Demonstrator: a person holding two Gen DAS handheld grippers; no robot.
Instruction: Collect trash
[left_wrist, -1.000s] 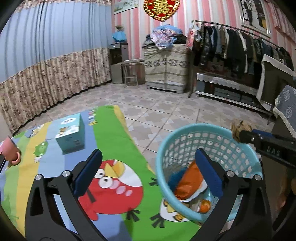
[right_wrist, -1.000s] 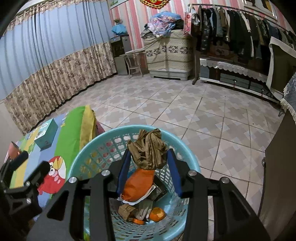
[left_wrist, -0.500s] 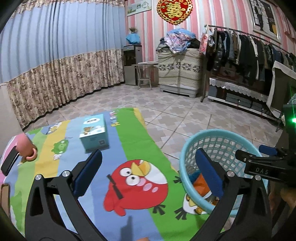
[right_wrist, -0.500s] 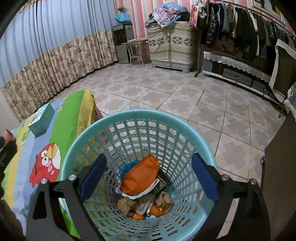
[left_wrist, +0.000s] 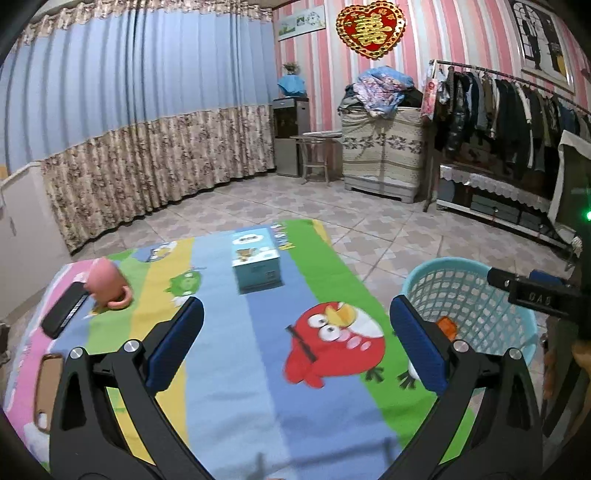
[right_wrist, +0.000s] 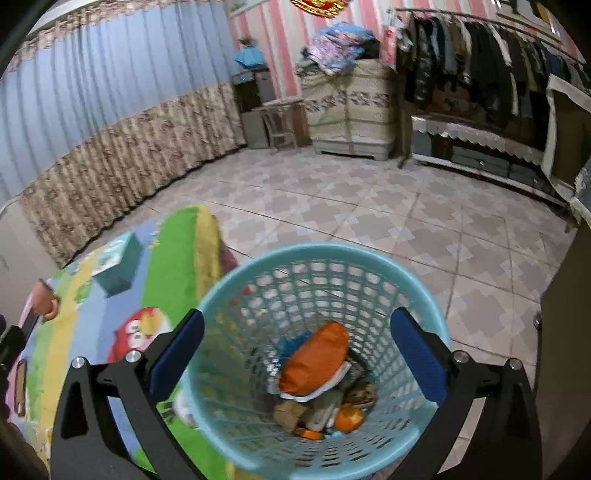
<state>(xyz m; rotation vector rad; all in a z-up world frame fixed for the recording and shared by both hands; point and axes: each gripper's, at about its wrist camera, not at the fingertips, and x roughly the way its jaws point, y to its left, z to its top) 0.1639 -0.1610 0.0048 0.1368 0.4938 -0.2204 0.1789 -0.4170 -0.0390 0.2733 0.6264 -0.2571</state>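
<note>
Pink striped walls and a tiled floor sit behind a bright cartoon mat (left_wrist: 258, 369). Over the blue basket (right_wrist: 258, 435), the right gripper (right_wrist: 295, 354) is opening its jaws, with nothing between them. Down inside lies the trash, an orange bag (right_wrist: 314, 362) on top. The left gripper (left_wrist: 295, 339) is wide apart and empty above the mat, near a blue box (left_wrist: 256, 264) and a pink cup (left_wrist: 105, 284).

basket (left_wrist: 476, 295): near wall hidden behind the left gripper's right finger (left_wrist: 417, 347); trash inside shows only as an orange scrap.
right gripper (left_wrist: 532, 295): only one black finger tip enters from the right edge.
phone case (left_wrist: 46, 391): at the mat's near left edge, partly hidden.
trash under the orange bag (right_wrist: 314, 365): blurred, items indistinct.
</note>
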